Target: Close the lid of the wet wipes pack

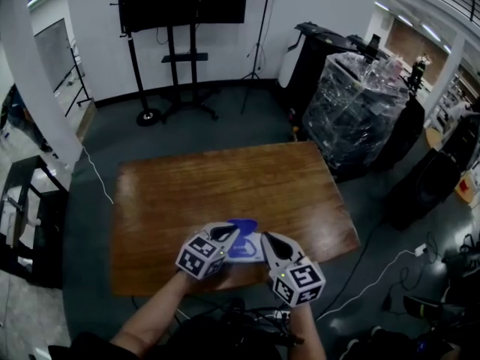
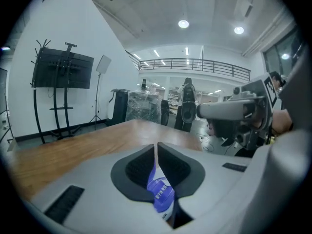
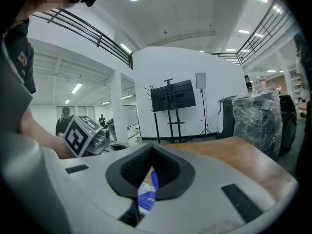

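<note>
The wet wipes pack (image 1: 247,250), white with a blue label, lies near the front edge of the wooden table (image 1: 225,186). Its blue lid (image 1: 242,226) stands up, open. My left gripper (image 1: 227,234) is at the pack's left end and my right gripper (image 1: 267,239) at its right end, both just above it. In the left gripper view the jaws are shut (image 2: 156,146), with the blue lid (image 2: 160,193) showing below them. In the right gripper view the jaws (image 3: 152,148) are also shut, and the pack (image 3: 146,197) shows beneath. Neither holds anything.
A TV on a stand (image 1: 182,6) stands beyond the table. A plastic-wrapped pallet (image 1: 358,103) sits off the table's far right corner. Cables (image 1: 375,276) run on the floor to the right, and a dark rack (image 1: 26,216) stands at the left.
</note>
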{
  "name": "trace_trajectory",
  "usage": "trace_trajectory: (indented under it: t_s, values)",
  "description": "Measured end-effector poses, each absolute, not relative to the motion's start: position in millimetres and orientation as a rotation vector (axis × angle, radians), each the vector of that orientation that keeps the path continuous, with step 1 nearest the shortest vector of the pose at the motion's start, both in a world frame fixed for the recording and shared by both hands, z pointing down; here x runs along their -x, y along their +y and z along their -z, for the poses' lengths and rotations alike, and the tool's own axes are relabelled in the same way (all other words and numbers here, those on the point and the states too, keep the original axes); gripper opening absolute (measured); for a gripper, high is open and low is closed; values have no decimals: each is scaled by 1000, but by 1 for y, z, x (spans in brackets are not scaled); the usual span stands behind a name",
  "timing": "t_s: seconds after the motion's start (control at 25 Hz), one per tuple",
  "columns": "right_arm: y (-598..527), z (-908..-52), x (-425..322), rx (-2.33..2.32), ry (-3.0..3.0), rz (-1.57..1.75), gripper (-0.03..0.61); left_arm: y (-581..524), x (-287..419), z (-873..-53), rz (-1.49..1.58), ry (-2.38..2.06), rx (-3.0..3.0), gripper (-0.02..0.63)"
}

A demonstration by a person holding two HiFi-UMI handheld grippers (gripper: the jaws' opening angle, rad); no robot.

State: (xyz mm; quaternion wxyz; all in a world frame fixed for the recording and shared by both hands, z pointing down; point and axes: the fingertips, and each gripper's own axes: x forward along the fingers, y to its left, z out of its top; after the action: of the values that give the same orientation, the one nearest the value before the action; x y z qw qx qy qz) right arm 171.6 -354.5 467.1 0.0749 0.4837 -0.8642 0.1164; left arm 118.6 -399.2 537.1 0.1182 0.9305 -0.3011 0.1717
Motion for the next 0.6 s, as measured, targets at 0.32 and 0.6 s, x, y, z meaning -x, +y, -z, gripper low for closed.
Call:
trace_trajectory:
  t_s: [0.32,0.6]
  values:
    - [-355,-476,-186,-1426,-2569,-376,12,-431,-128,-581,-653,-858,-2680,108]
    - [-349,-491,-199,-1431,-2538,-413,11,-450,-126,-614,-737,-835,-2635,199]
